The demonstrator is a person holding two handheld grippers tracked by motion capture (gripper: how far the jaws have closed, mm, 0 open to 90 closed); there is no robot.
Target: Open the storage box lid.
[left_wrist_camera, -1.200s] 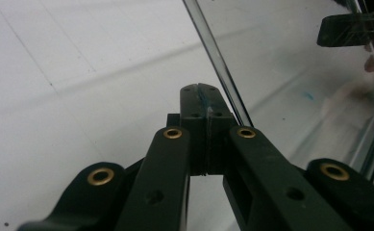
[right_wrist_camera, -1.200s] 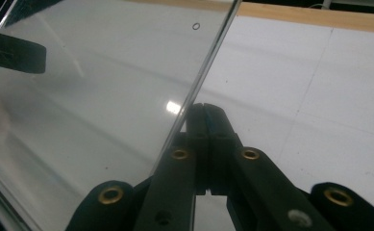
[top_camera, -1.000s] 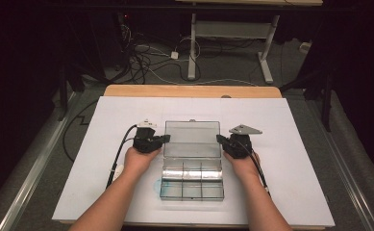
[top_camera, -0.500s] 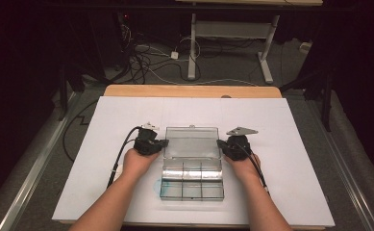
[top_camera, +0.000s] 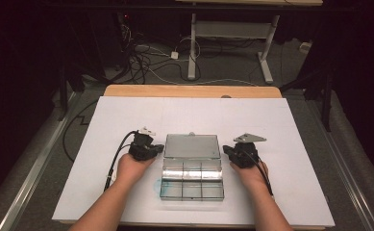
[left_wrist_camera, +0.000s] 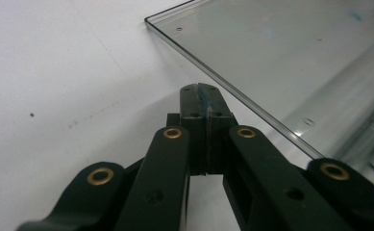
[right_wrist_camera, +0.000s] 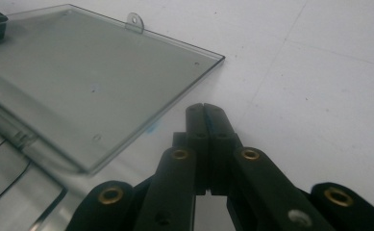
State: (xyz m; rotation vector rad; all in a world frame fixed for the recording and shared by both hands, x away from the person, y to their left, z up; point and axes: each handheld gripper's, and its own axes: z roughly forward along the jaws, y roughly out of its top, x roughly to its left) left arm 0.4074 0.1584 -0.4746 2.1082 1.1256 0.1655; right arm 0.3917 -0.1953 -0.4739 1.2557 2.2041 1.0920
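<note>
At the middle of the white surface [top_camera: 127, 120] I am seeing a clear plastic compartment box [top_camera: 192, 180] lying open, its lid [top_camera: 192, 146] folded back flat away from me. I am holding the left gripper [top_camera: 156, 148] just beside the lid's left edge and the right gripper [top_camera: 227, 151] just beside its right edge; whether either is touching the lid I cannot tell from above. In the left gripper view the fingers [left_wrist_camera: 194, 103] are pressing together with nothing between them, and the lid's edge [left_wrist_camera: 232, 91] is running past just beside their tips. In the right gripper view the fingers [right_wrist_camera: 213, 120] are likewise closed on nothing, near the lid's corner [right_wrist_camera: 216, 57]. The box's trays are glaring, so their contents are hard to make out. My forearms are being cut off by the bottom of the high view.
</note>
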